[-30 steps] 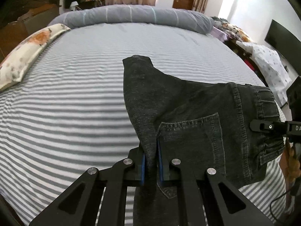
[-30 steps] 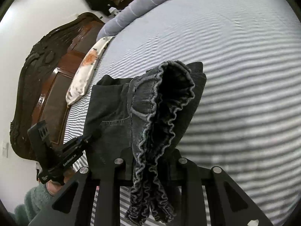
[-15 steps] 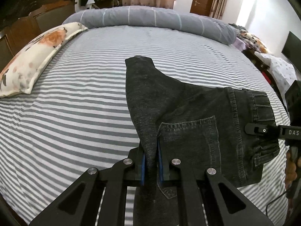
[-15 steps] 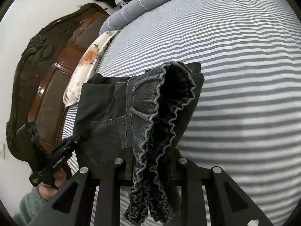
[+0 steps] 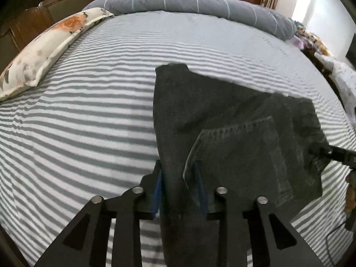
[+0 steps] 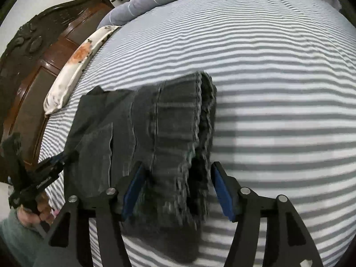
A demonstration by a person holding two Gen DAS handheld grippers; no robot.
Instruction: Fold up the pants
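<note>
Left gripper (image 5: 179, 191): its jaws are opening; the blue pads are standing away from the denim on both sides, though a folded edge of the pants is still running between them.
Right gripper (image 6: 178, 191): its jaws are opening wider; the gathered elastic waistband (image 6: 201, 120) is hanging loose in the gap, touching neither pad that I can make out.
Reason for the hold: both grippers are pointing steeply down at the bed, one at each end of the folded bundle, so they are probably letting the fold settle flat rather than dropping it in a heap.
Black denim pants (image 5: 240, 138): they are lying folded on the striped bedsheet (image 5: 77, 133), stretching from the left gripper across to the right one, back pocket (image 5: 235, 155) facing up.
Pants against the tongs: the cloth is sitting directly ahead of and under both sets of fingers, its far corner reaching toward mid-bed.
Blur: the fabric is smearing in both views, so it is likely slipping free.
Surroundings: a floral pillow (image 5: 46, 44) is lying well apart by the wooden headboard (image 6: 29, 62); a rolled grey duvet (image 5: 200, 4) is edging the far side.
</note>
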